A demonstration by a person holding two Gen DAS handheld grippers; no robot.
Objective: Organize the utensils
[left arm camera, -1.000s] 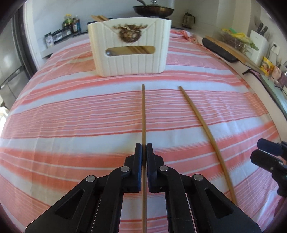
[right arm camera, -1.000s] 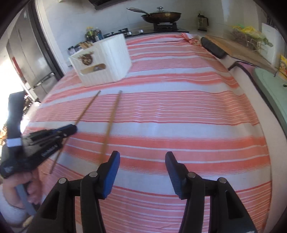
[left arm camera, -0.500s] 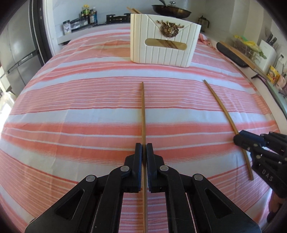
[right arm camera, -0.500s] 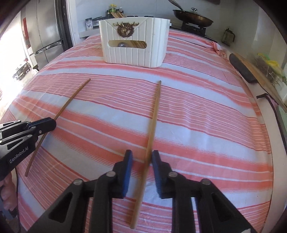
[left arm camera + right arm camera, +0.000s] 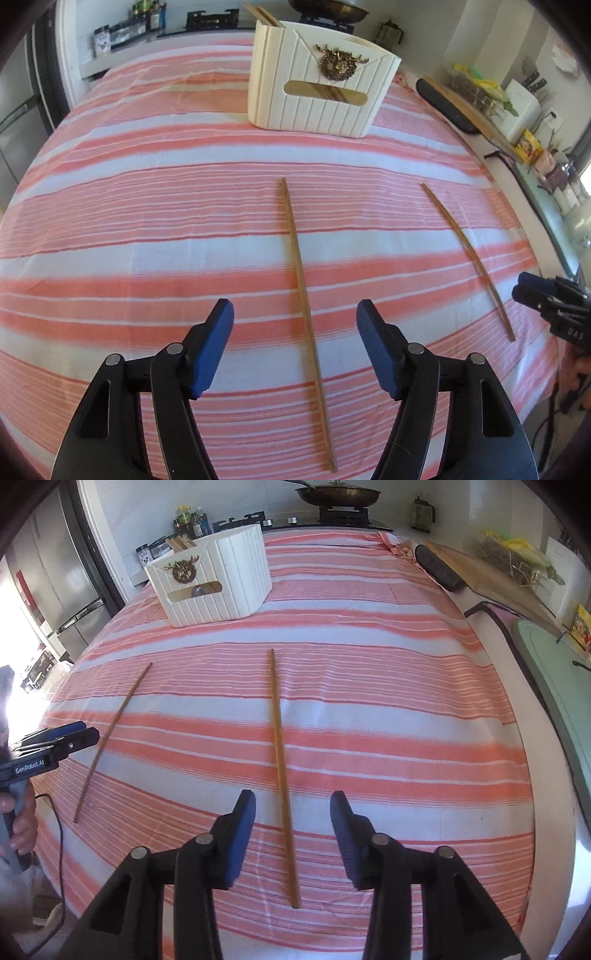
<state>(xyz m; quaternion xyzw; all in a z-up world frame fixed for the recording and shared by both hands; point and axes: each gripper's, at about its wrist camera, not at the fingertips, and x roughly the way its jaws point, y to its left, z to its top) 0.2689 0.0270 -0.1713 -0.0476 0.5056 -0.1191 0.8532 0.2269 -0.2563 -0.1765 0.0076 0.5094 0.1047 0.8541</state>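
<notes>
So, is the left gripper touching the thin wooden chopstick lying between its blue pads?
Apart. The left wrist view shows the left gripper open, cloth visible between each pad and the thin wooden chopstick.

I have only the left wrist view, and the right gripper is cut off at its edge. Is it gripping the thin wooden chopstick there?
Observer: No. The right gripper has just been opening; the thin wooden chopstick lies untouched between its jaws on the pink striped cloth.
Operator: Anything besides chopsticks in the white ribbed caddy?
Observer: Through its slot the right wrist view shows a rounded bluish object; I cannot tell what.
</notes>
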